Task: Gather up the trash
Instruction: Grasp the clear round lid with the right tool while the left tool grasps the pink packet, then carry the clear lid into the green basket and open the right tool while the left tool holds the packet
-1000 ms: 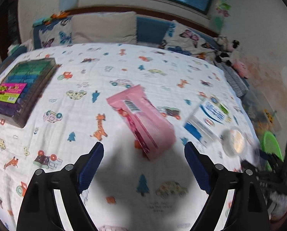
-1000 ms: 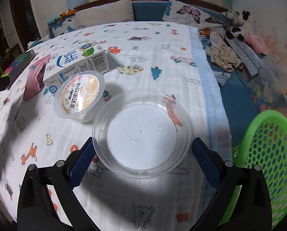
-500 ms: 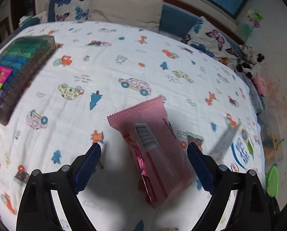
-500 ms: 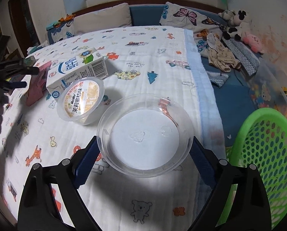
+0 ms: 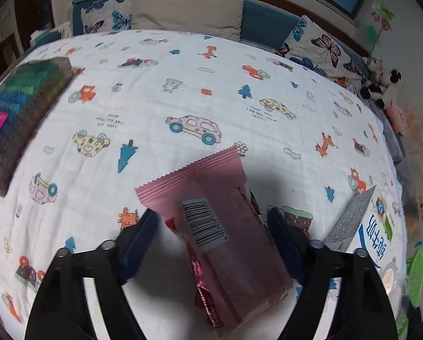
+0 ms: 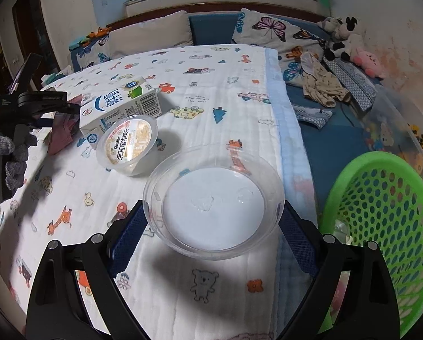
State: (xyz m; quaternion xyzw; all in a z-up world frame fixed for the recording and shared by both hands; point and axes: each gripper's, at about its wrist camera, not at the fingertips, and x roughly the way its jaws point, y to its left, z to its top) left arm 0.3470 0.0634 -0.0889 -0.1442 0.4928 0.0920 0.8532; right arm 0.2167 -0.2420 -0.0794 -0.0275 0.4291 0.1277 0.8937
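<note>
A pink snack wrapper (image 5: 211, 226) lies on the printed bedsheet, between the open fingers of my left gripper (image 5: 214, 238); contact is not visible. My right gripper (image 6: 213, 235) straddles a clear round plastic dish (image 6: 214, 198); its pads sit at the rim, and I cannot tell whether they press it. A sealed jelly cup (image 6: 128, 144) and a milk carton (image 6: 120, 104) lie just beyond the dish. The carton also shows in the left wrist view (image 5: 364, 226). The left gripper (image 6: 30, 104) shows at the far left over the wrapper (image 6: 61, 130).
A green perforated basket (image 6: 381, 226) stands off the bed's right side. A dark box of coloured items (image 5: 16, 113) lies at the sheet's left edge. Pillows and plush toys (image 6: 342, 36) line the headboard and right side. Clothes (image 6: 322, 85) lie on the blue mattress.
My left gripper moved forward and down over the pink wrapper, which now lies between its fingers. My right gripper rose slightly and tilted left, keeping the clear dish between its fingers.
</note>
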